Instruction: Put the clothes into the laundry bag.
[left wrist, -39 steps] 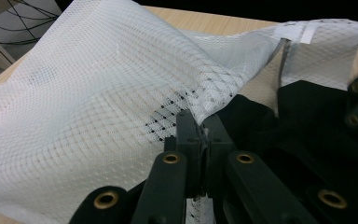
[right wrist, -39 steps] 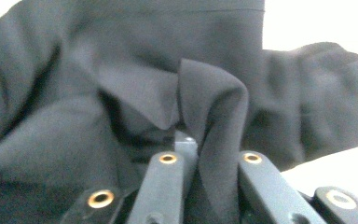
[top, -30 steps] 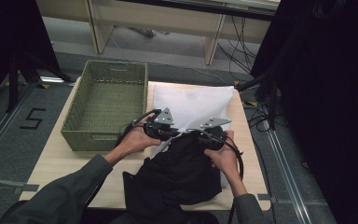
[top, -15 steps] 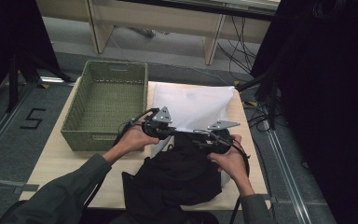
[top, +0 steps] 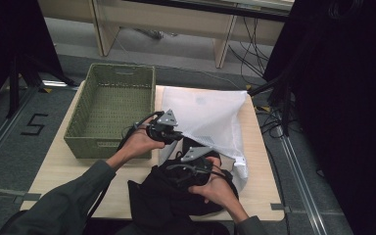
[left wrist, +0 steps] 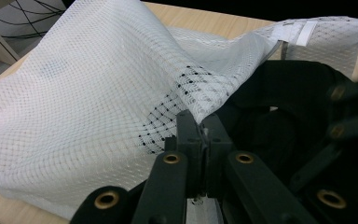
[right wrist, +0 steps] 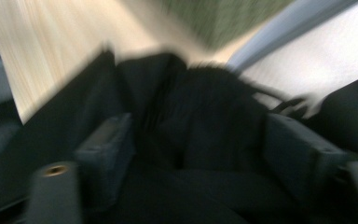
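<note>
A white mesh laundry bag (top: 210,110) lies on the wooden table (top: 73,169) with its mouth toward me. My left gripper (top: 177,135) is shut on the raised edge of the bag (left wrist: 88,93), its jaws pinching the mesh at the left gripper (left wrist: 204,133). A black garment (top: 166,203) is heaped at the near edge, and part of it (left wrist: 279,116) lies in the bag's mouth. My right gripper (top: 177,171) hovers over the heap. Its jaws have just been opening and stand wide, right gripper (right wrist: 200,149), with black cloth (right wrist: 205,112) between them but not pressed. That view is blurred.
A green woven basket (top: 112,105) stands on the left part of the table, right beside the left hand. Cables and desk legs lie on the floor beyond the table's far edge. Dark curtains hang at the right.
The right hand has pulled back from the bag's mouth toward the near edge, onto the black heap, and its jaws have spread. The left gripper has kept its pinch on the mesh.
</note>
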`<action>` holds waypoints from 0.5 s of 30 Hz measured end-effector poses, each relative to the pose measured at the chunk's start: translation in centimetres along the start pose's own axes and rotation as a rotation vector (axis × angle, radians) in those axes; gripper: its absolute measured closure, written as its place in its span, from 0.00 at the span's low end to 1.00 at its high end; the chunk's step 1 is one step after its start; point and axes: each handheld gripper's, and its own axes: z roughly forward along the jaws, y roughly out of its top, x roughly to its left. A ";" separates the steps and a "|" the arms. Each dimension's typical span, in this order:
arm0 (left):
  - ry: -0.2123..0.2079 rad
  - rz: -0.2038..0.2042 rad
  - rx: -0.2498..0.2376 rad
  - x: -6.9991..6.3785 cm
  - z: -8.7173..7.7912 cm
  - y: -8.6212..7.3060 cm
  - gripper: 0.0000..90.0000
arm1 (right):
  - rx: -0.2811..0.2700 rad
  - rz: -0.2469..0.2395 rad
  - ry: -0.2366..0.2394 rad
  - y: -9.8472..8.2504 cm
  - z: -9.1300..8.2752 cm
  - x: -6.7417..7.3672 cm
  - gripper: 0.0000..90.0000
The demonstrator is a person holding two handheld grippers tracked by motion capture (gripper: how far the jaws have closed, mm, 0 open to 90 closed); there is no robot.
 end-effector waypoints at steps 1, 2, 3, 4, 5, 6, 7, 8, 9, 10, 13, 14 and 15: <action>-0.003 -0.002 0.005 0.1 0.0 0.0 0.97 | 0.039 0.022 -0.008 -0.2 0.9 0.4 0.22; 0.000 -0.018 0.006 0.0 0.0 -0.1 0.97 | 0.076 -0.001 -0.056 -0.7 2.0 0.6 0.38; 0.000 -0.018 0.006 0.0 0.0 -0.1 0.97 | 0.076 -0.001 -0.056 -0.7 2.0 0.6 0.38; 0.000 -0.003 0.006 0.1 0.0 -0.1 0.97 | 0.094 -0.022 -0.067 -0.7 2.0 0.5 0.51; -0.003 -0.009 0.012 0.1 -0.1 -0.2 0.97 | 0.092 -0.047 -0.081 -0.7 1.8 0.4 0.67; -0.003 -0.009 0.005 0.0 -0.2 -0.1 0.97 | 0.079 -0.097 -0.091 -0.6 1.5 0.0 0.77; -0.001 -0.016 -0.001 0.0 -0.2 -0.2 0.97 | 0.070 -0.056 -0.081 -0.5 0.9 0.0 0.84; -0.005 -0.009 0.001 0.1 -0.3 -0.1 0.98 | 0.064 -0.052 -0.083 -0.4 0.2 -0.1 0.89; 0.001 -0.021 -0.001 0.1 -0.4 -0.2 0.98 | 0.041 -0.048 -0.091 -0.2 -0.5 -0.3 0.90; -0.003 -0.011 0.002 0.2 -0.5 -0.1 0.98 | 0.003 -0.104 -0.121 -0.1 -1.3 -1.0 0.91; 0.001 -0.022 -0.003 0.2 -0.6 -0.2 0.98 | -0.076 -0.048 -0.189 0.6 -4.7 -2.7 0.91; -0.002 -0.012 0.001 0.3 -0.7 -0.1 0.98 | -0.080 -0.026 -0.205 0.6 -5.7 -3.5 0.91; -0.001 -0.011 -0.004 0.3 -0.7 -0.1 0.98 | -0.104 0.002 -0.230 0.4 -6.4 -4.3 0.91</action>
